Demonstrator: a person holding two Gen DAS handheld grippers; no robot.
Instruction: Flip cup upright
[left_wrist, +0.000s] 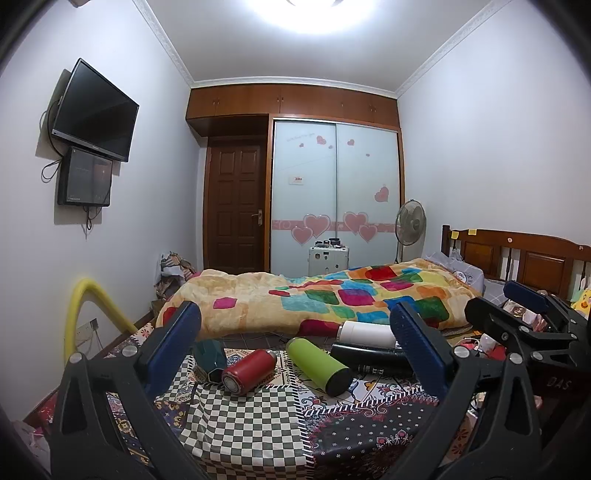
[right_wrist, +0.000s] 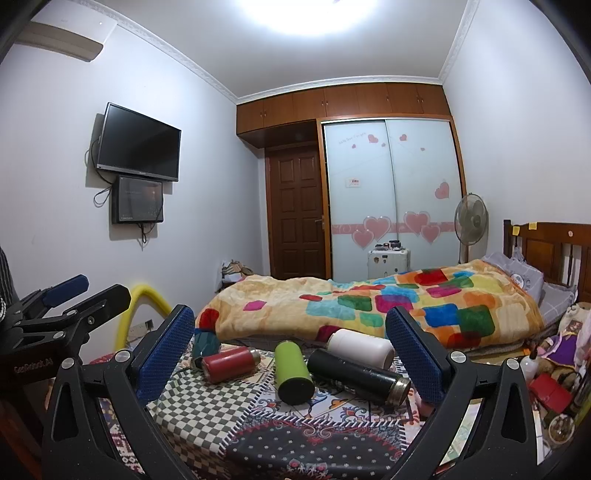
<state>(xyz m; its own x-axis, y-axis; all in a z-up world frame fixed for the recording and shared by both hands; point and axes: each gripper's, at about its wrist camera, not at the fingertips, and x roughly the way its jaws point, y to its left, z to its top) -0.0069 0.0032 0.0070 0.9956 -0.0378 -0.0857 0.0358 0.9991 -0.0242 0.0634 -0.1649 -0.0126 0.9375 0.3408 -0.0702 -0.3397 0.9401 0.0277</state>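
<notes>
Several cups lie on their sides on the patterned tablecloth (left_wrist: 243, 424): a teal cup (left_wrist: 208, 360), a red cup (left_wrist: 249, 371), a green cup (left_wrist: 319, 365), a black cup (left_wrist: 369, 360) and a white cup (left_wrist: 365, 332). They also show in the right wrist view: teal cup (right_wrist: 205, 345), red cup (right_wrist: 229, 363), green cup (right_wrist: 293, 371), black cup (right_wrist: 358, 374), white cup (right_wrist: 360, 347). My left gripper (left_wrist: 295, 354) is open and empty, held short of the cups. My right gripper (right_wrist: 291, 354) is open and empty, also short of them.
A bed with a colourful quilt (left_wrist: 314, 299) lies behind the table. A yellow tube (left_wrist: 92, 310) arches at the left. The right gripper shows at the right of the left wrist view (left_wrist: 524, 321). Clutter (right_wrist: 550, 387) sits at the right. A fan (right_wrist: 471, 221) stands by the wardrobe.
</notes>
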